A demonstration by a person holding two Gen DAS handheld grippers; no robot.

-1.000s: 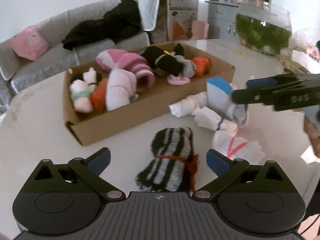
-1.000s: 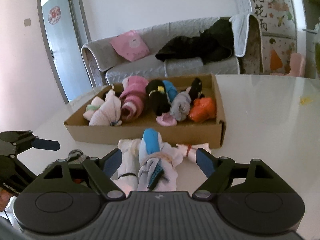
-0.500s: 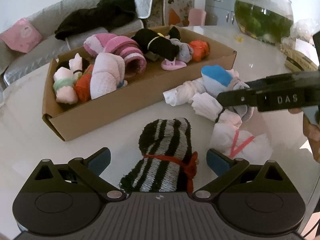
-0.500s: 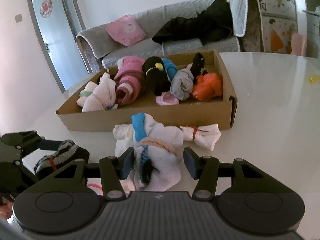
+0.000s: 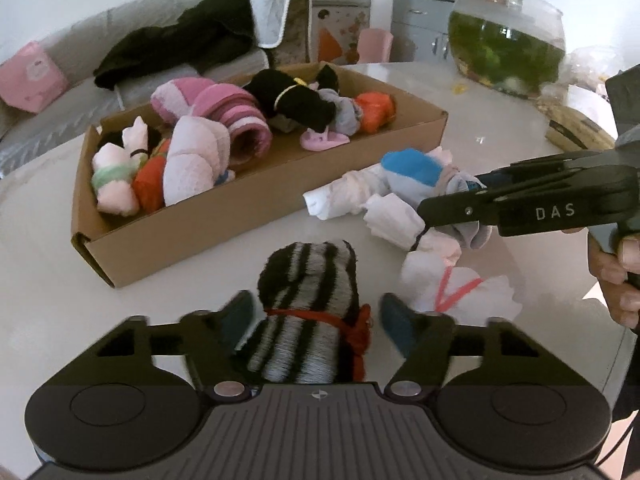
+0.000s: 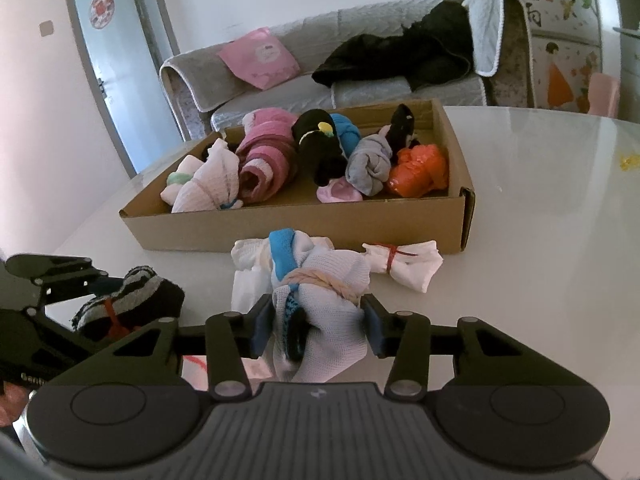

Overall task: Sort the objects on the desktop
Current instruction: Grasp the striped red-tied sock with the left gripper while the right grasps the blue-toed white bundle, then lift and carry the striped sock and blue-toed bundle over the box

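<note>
A cardboard box (image 5: 256, 216) (image 6: 304, 224) on the white table holds several rolled sock bundles. A black-and-white striped sock bundle (image 5: 308, 304) tied with red string lies between the fingers of my left gripper (image 5: 314, 316), whose jaws are closing around it; it also shows in the right wrist view (image 6: 132, 300). My right gripper (image 6: 316, 320) is shut on a white-and-blue sock bundle (image 6: 316, 280) (image 5: 420, 172) just in front of the box. Other white bundles (image 6: 404, 264) (image 5: 452, 288) lie beside it.
A glass fishbowl (image 5: 508, 36) and a woven basket (image 5: 576, 132) stand at the table's far right. A grey sofa (image 6: 320, 80) with black clothing and a pink cushion is behind the table.
The left gripper's jaws have narrowed around the striped bundle. The right gripper's jaws have closed onto the white-and-blue bundle.
</note>
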